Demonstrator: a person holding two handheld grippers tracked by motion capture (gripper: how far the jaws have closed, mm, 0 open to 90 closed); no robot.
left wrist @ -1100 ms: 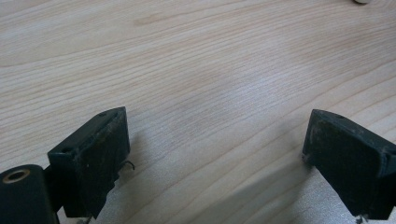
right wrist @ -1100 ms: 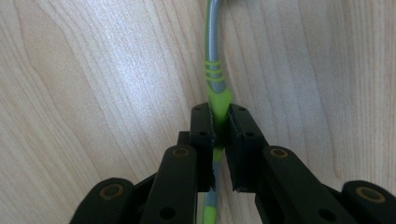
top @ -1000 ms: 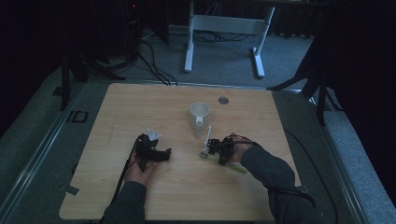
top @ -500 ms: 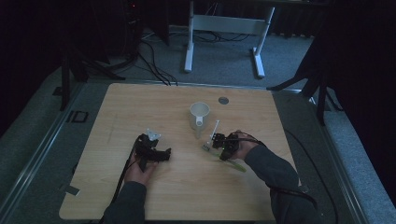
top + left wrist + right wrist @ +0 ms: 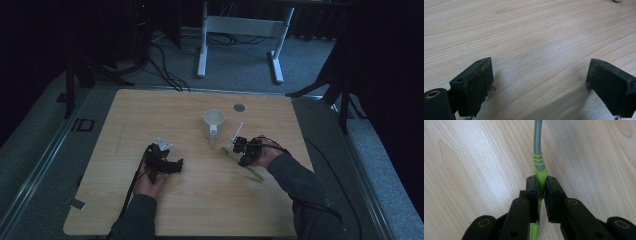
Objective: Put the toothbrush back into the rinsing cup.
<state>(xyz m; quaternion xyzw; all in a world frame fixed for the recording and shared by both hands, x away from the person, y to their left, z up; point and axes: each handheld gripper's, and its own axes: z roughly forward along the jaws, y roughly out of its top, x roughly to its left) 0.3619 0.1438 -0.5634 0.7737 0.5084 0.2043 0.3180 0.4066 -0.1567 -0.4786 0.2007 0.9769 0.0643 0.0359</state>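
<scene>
Since a second ago my right gripper [image 5: 239, 145] has lifted and drifted a little toward the right of the high view, carrying the toothbrush [image 5: 235, 137] with it, so the white head end now tilts up toward the cup [image 5: 213, 125] rather than lying flat on the table [image 5: 125, 200]. My left gripper [image 5: 162, 161] has not moved.

In the right gripper view the jaws are clamped on the toothbrush [image 5: 539, 170] at the flat green part of its handle, just below the ribbed bands. I judge that grip is chosen because the flat faces keep the handle from twisting, and it leaves the long grey neck free ahead of the jaws to go into something.

At centre frame in the high view the toothbrush hangs just right of the cup, the green tail trailing toward lower right under my hand. The cup stands upright, mouth up, handle toward me, ready to receive it, I think.

My left gripper [image 5: 539, 82] rests low over bare wood with its jaws wide apart and nothing between them, parked out of the way.
</scene>
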